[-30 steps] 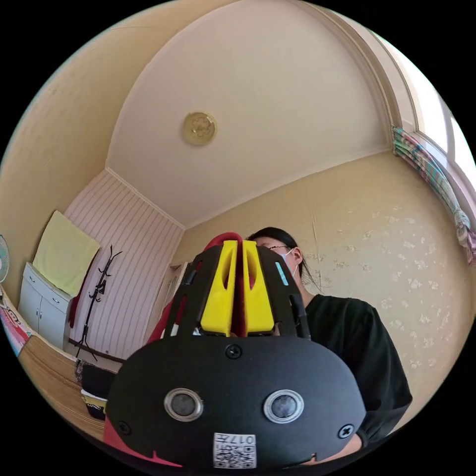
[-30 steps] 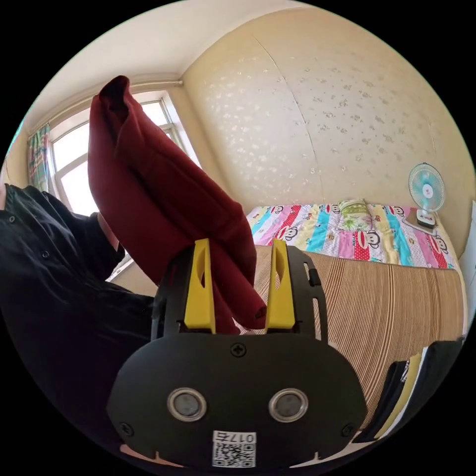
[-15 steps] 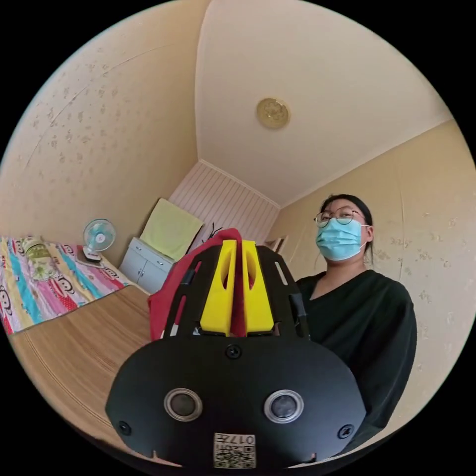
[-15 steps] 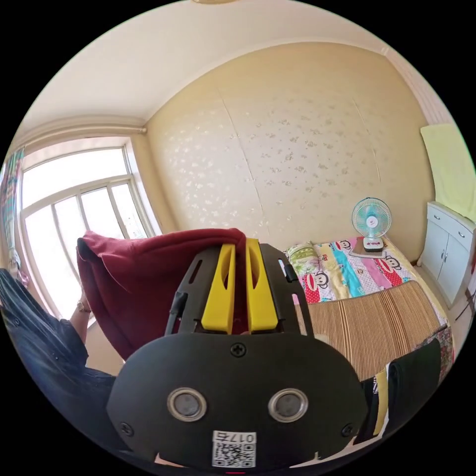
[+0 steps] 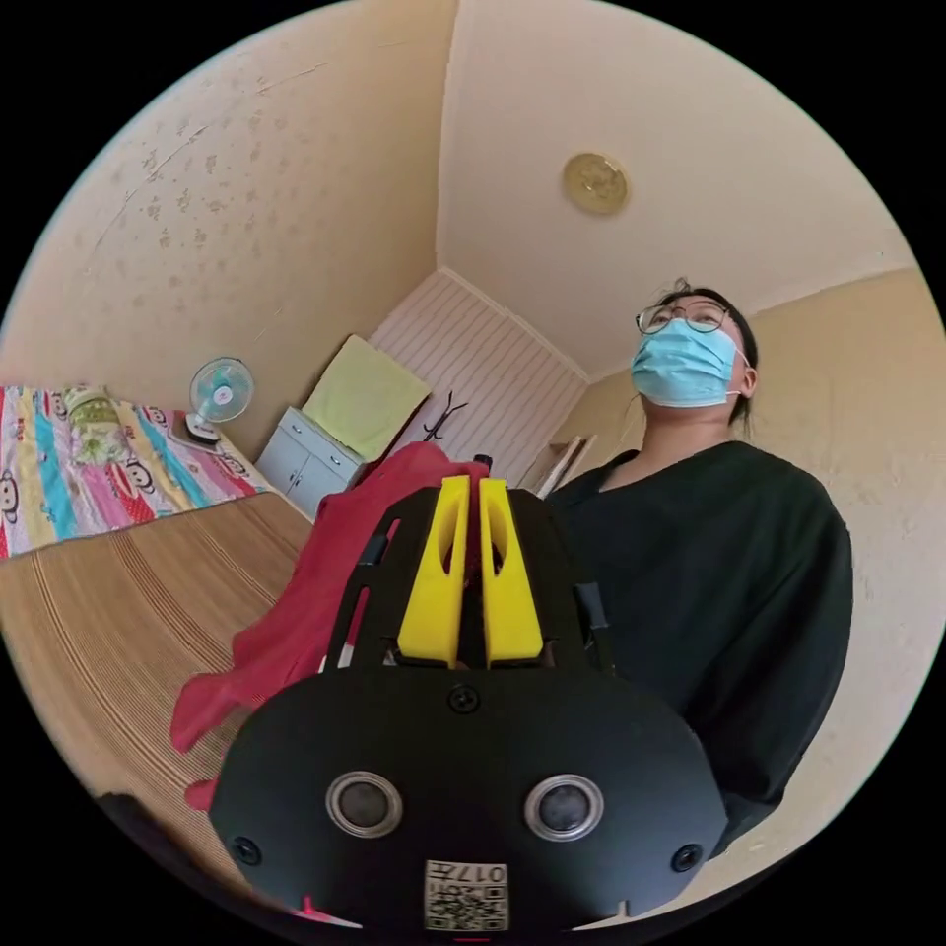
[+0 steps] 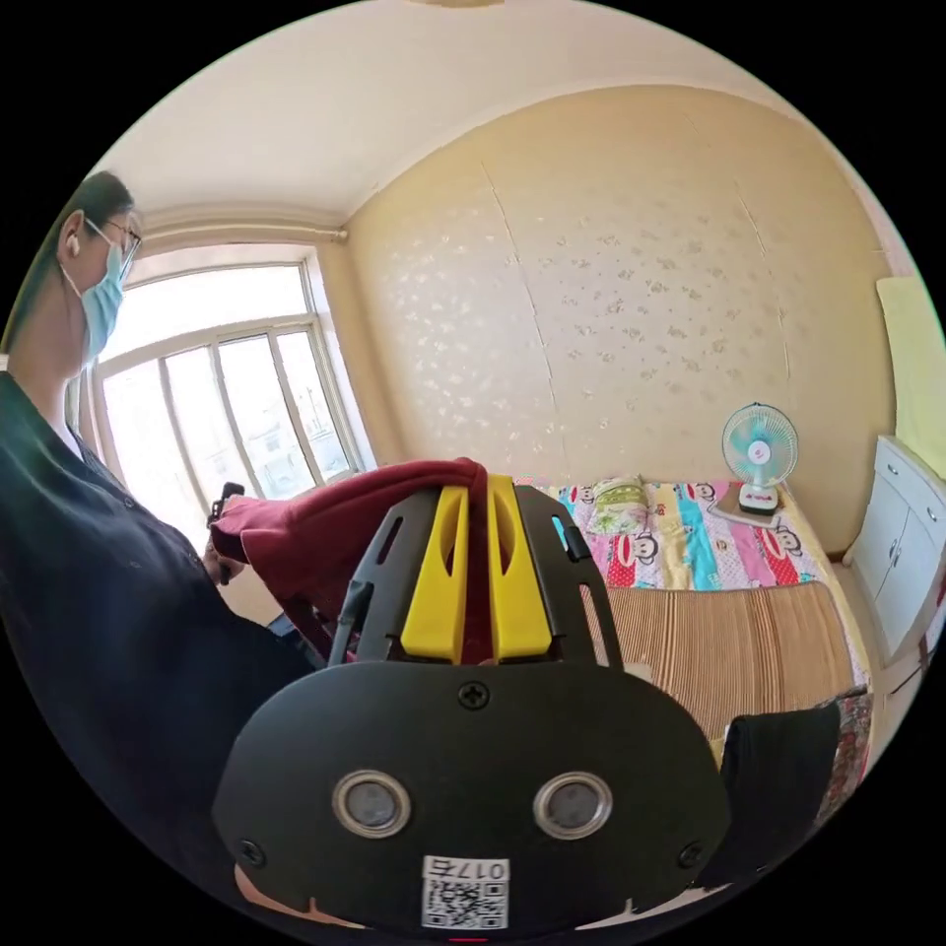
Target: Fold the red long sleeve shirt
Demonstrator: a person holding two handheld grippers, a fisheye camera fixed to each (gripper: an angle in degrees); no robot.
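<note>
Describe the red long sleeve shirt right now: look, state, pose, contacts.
The red long sleeve shirt looks like soft, matte cloth, dark red against the window, brighter in the left gripper view. It hangs bunched, not flat. The right gripper is shut on one edge, the left gripper on another. In the left gripper view its loose end trails down onto the striped woven mat.

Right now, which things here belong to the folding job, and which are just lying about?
Job:
shirt, red, held up over the mat
left gripper, jaws shut on it
right gripper, jaws shut on it

Lying about:
fan
quilt
cabinet
dark clothes
</note>
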